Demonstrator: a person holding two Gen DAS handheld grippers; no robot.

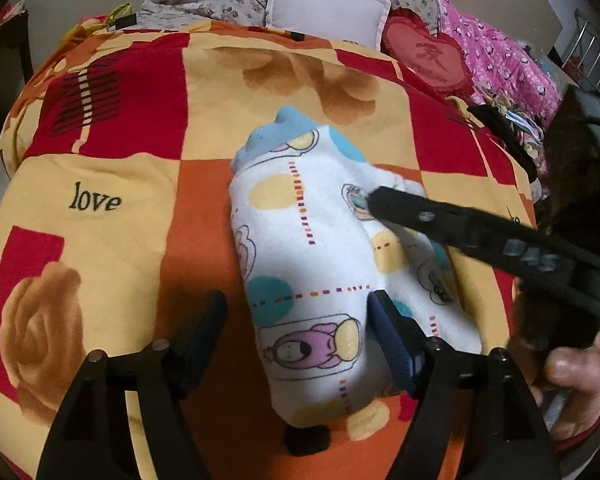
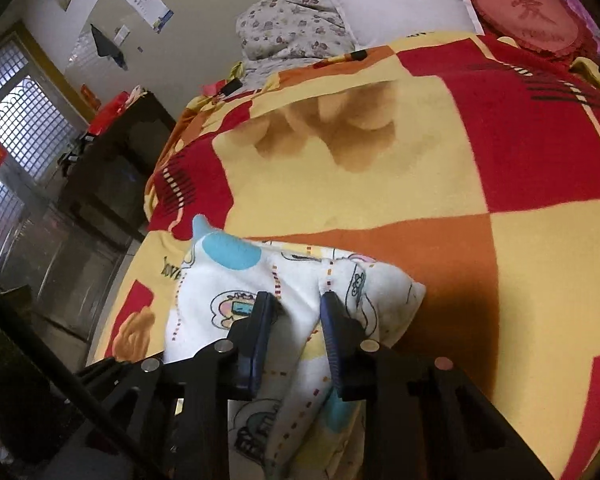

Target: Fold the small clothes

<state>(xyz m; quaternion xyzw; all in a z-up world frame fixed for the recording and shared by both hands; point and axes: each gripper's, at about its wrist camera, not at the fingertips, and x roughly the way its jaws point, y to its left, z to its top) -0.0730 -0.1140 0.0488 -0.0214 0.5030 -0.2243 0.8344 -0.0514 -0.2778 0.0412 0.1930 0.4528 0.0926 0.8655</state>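
The garment (image 1: 320,264) lies folded lengthwise on the bedspread (image 1: 112,184). L gripper (image 1: 296,312) stands open, straddling its near edge w/o pinching. R gripper (image 2: 296,304) is narrowed around a raised fold; whether the cloth is actually pinched can't be told. Edges should be kept aligned & the cloth smoothed before release. Counted: 1 garment, 2 grippers, 1 hand (image 1: 572,384) seen.

We see the left gripper (image 1: 298,304): black arms, round silver screws, blue ribbed pads. Right gripper (image 2: 296,298) alike, grey lettering on its side; red cuff (image 1: 580,436).
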